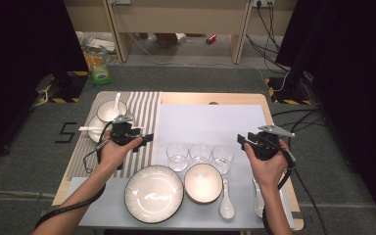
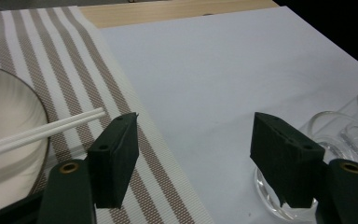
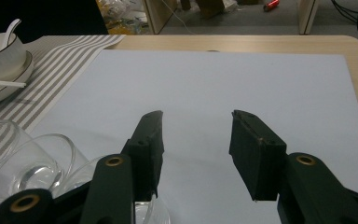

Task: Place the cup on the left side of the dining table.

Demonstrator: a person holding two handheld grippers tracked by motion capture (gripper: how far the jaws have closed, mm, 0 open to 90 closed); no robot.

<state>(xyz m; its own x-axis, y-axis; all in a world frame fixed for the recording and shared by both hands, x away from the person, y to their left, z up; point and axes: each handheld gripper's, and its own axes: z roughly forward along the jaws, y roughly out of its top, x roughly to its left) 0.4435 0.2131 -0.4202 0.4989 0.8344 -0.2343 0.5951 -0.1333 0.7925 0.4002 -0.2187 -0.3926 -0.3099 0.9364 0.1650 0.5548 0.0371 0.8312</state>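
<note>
The left gripper (image 2: 193,161) hovered with jaws spread and empty over the striped mat (image 2: 74,70), chopsticks (image 2: 42,133) just beside it on a plate (image 2: 9,135); the right gripper (image 3: 196,149) stood equally spread near the glasses (image 3: 37,168).

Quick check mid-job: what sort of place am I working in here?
Probably a lab or recording room staged as a dining table: plates and bowls on a striped mat, three glasses, yet black curtains and floor cables surround it.

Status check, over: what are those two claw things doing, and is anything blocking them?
Left gripper jaws open, empty, beside the chopsticks. Right gripper open, empty. Three glasses between them.
</note>
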